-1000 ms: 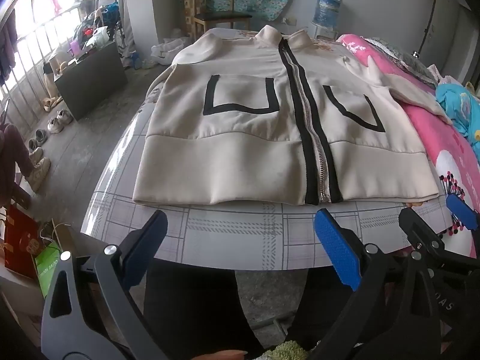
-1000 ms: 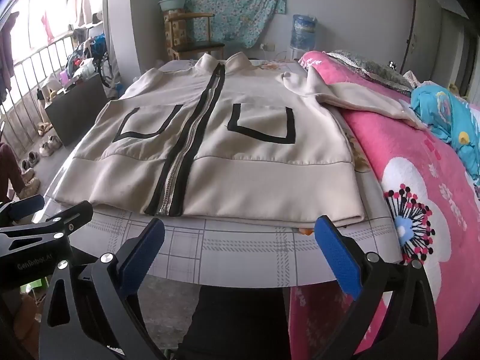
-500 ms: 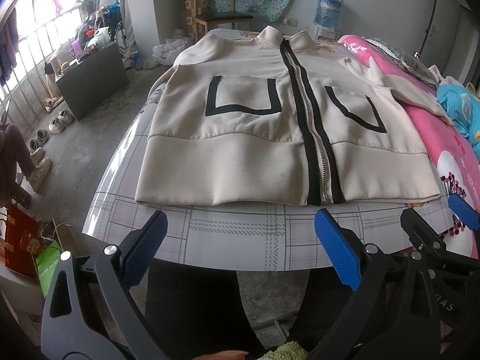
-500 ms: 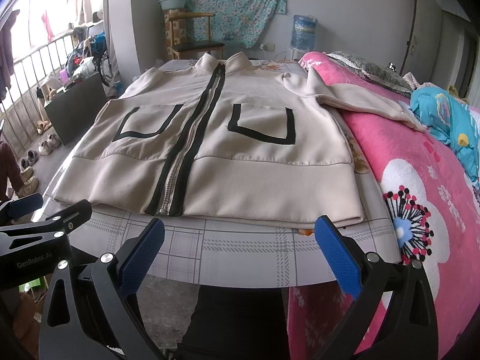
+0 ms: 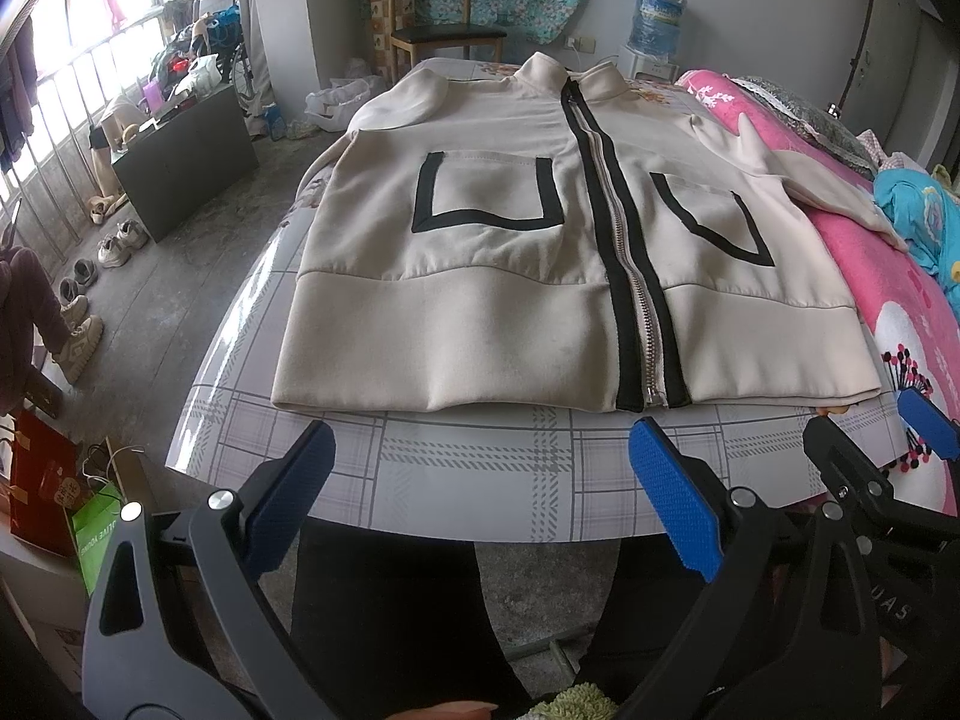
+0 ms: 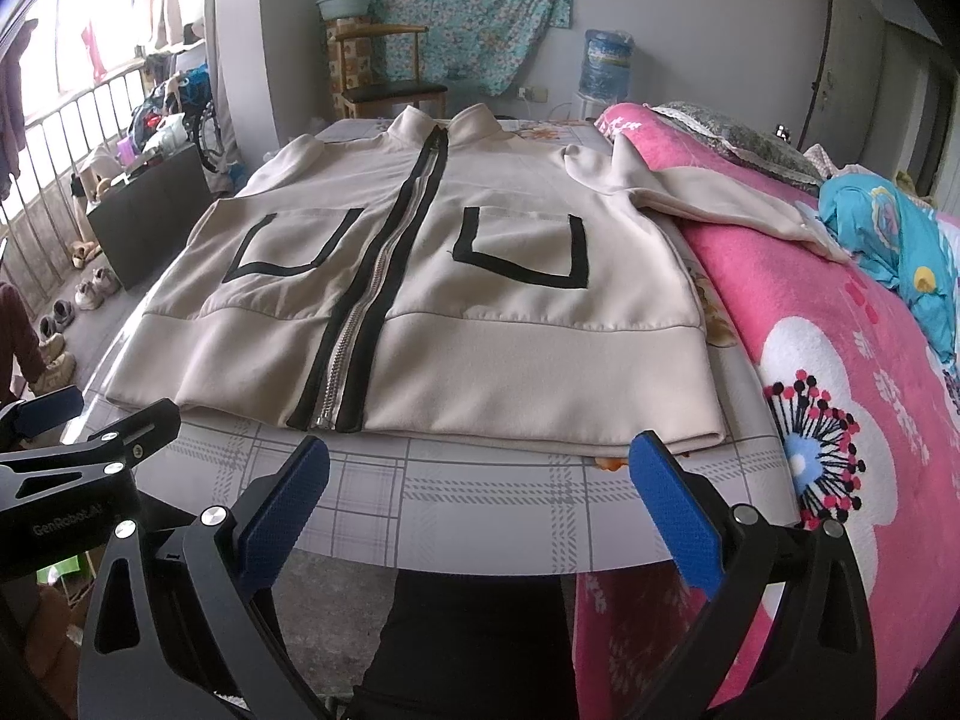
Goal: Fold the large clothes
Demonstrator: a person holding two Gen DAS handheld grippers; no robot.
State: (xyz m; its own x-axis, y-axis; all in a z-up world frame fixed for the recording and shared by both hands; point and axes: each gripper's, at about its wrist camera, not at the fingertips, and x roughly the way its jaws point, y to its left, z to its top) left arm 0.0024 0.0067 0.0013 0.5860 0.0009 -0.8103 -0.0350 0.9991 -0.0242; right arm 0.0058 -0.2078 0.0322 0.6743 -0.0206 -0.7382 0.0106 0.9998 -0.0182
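A beige zip jacket [image 5: 516,276] [image 6: 456,300] with black zip trim and two black-edged pockets lies flat and zipped on a table covered in a grey checked cloth [image 5: 480,474] [image 6: 480,498], hem toward me. Its right sleeve [image 6: 720,198] stretches onto the pink blanket. My left gripper [image 5: 480,480] hovers open just short of the hem, left of the zip. Open as well, my right gripper [image 6: 480,480] hangs before the hem's right half. Nothing sits between either pair of blue pads.
A pink flowered blanket [image 6: 852,360] on a bed borders the table's right side, with a blue cloth [image 6: 888,240] on it. A dark cabinet [image 5: 180,156], shoes [image 5: 114,240] and a seated person's leg [image 5: 30,306] are at left. A chair [image 5: 444,36] stands beyond the table.
Both grippers have crept slightly forward toward the jacket's hem. They stay open and the jacket has not moved.
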